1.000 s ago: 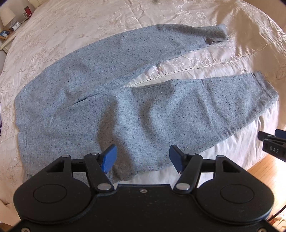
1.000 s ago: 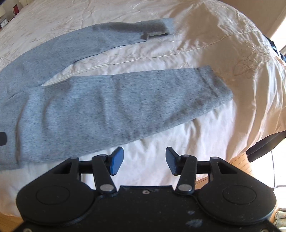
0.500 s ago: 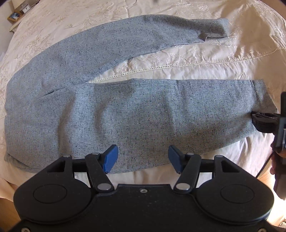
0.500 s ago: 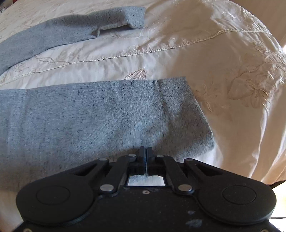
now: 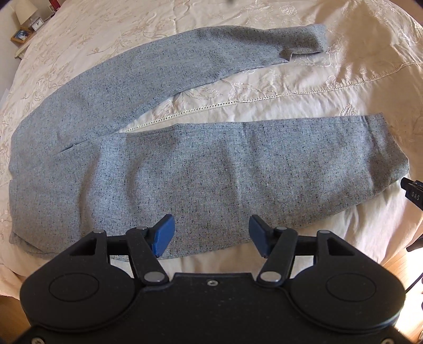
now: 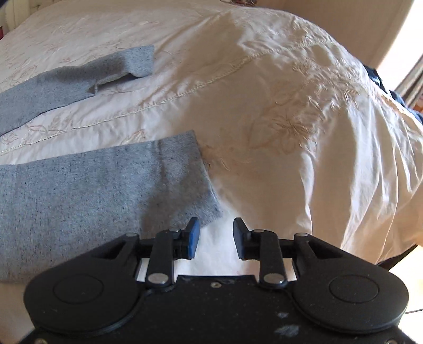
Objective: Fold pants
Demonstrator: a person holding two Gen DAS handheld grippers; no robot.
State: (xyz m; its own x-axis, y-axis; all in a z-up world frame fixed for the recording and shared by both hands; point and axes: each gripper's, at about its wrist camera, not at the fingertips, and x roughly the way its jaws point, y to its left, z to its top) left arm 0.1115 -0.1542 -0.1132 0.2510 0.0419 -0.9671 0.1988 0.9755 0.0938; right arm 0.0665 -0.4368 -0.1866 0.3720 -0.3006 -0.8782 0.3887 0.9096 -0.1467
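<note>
Cream embroidered bedspread [image 5: 290, 87] fills both views, with a lamp [image 5: 25, 12] and clock [image 5: 37, 24] on a nightstand way off at 10 o'clock in my left view. Grey pants [image 5: 211, 169] lie flat on the bed, waist at 9 o'clock, legs spread in a V running toward 3 o'clock. My left claw [image 5: 210, 235] hangs over the lower edge of the near leg, blue pads spread wide, nothing between them. My right claw [image 6: 216, 238] is down at the near leg's cuff [image 6: 185, 174]; its jaws have just been opening and only bare bedspread shows in the gap, the left pad sitting just beside the cuff's corner. Can't tell if it touches the fabric. The far leg's cuff [image 6: 132, 60] is at 10 o'clock in the right view.
</note>
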